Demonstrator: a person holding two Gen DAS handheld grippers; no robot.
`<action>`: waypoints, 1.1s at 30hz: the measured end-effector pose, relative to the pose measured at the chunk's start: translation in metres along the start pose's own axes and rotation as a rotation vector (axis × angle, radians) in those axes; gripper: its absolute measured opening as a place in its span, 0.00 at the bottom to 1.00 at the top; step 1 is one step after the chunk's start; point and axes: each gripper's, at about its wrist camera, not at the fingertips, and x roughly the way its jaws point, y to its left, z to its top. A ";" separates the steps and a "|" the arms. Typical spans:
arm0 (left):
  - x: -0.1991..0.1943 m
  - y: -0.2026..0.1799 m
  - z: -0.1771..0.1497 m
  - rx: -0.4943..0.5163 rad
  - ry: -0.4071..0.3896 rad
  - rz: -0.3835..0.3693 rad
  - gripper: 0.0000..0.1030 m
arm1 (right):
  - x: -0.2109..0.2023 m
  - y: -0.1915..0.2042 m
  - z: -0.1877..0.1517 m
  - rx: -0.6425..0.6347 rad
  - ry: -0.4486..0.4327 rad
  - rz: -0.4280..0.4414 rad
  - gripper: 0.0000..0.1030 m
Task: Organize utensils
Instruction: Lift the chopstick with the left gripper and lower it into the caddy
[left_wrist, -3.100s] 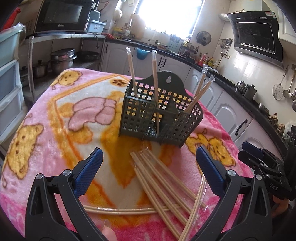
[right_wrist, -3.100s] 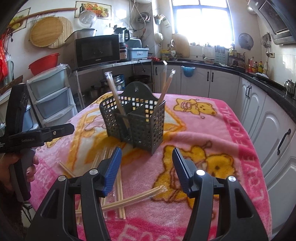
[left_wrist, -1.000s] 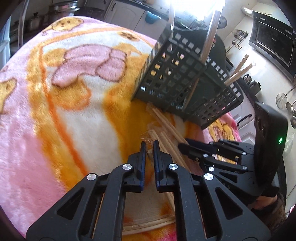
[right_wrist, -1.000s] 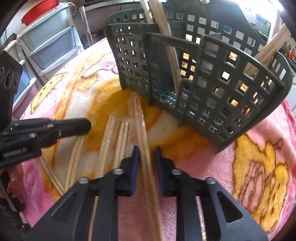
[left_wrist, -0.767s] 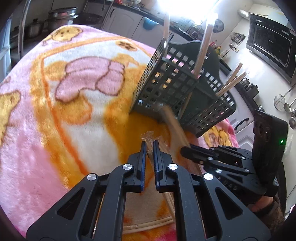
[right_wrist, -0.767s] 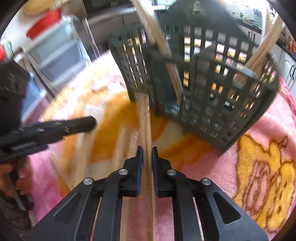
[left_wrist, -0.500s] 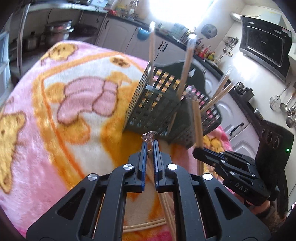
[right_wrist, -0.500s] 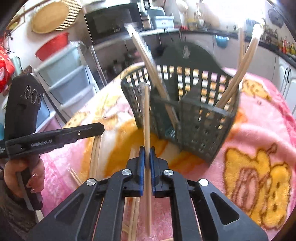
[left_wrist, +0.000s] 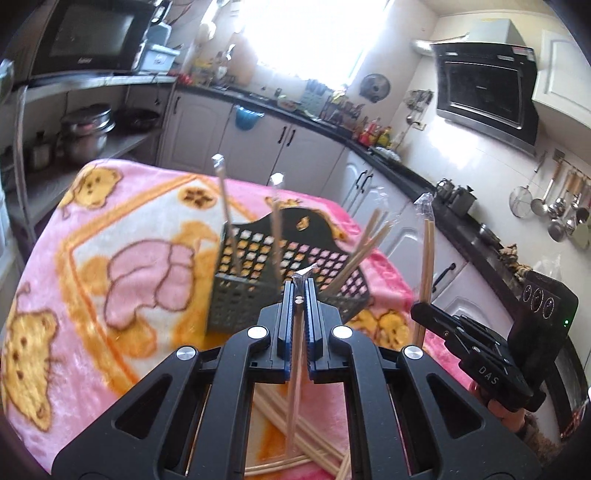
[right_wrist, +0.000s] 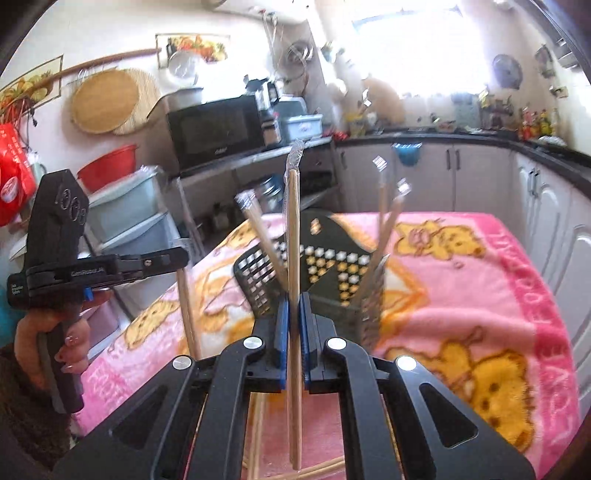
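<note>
A pink blanket (left_wrist: 92, 236) printed with yellow bears and orange bands covers the table and fills the lower half of both wrist views, with white kitchen cabinets (left_wrist: 207, 133) and a dark counter running behind it. Near the middle of each frame a dark green slotted utensil basket (left_wrist: 243, 295) stands on the blanket, its arched back plate rising behind; several wrapped pairs of chopsticks already lean inside it, two upright toward its left side (left_wrist: 225, 210) and others slanting out to the right (left_wrist: 369, 240). In the left wrist view the left gripper (left_wrist: 298, 291) occupies the bottom centre of the frame, its blue-lined jaws closed on a wrapped pair of chopsticks (left_wrist: 295, 373) that runs steeply down between the fingers, its crimped plastic tip poking just above them in front of the basket. At the right edge of that view the right gripper (left_wrist: 421, 314) shows from the side, holding another wrapped pair (left_wrist: 424, 266) nearly vertical, clear of the blanket and beside the basket's right side. In the right wrist view this same pair (right_wrist: 293, 240) stands upright up the centre of the frame, clamped between closed jaws, its tip reaching above the basket. At the left of that view a hand (right_wrist: 48, 332) grips the left gripper's handle. More wrapped chopsticks (left_wrist: 280, 410) lie loose on the blanket at the bottom of the left wrist view, crossing one another beneath the fingers
</note>
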 end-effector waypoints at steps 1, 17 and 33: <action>-0.001 -0.006 0.002 0.012 -0.008 -0.004 0.03 | -0.003 0.000 0.001 0.002 -0.015 -0.007 0.06; -0.002 -0.054 0.028 0.094 -0.063 -0.085 0.02 | -0.058 -0.023 0.015 0.004 -0.134 -0.104 0.06; -0.013 -0.082 0.075 0.160 -0.166 -0.090 0.02 | -0.069 -0.031 0.042 0.004 -0.187 -0.122 0.06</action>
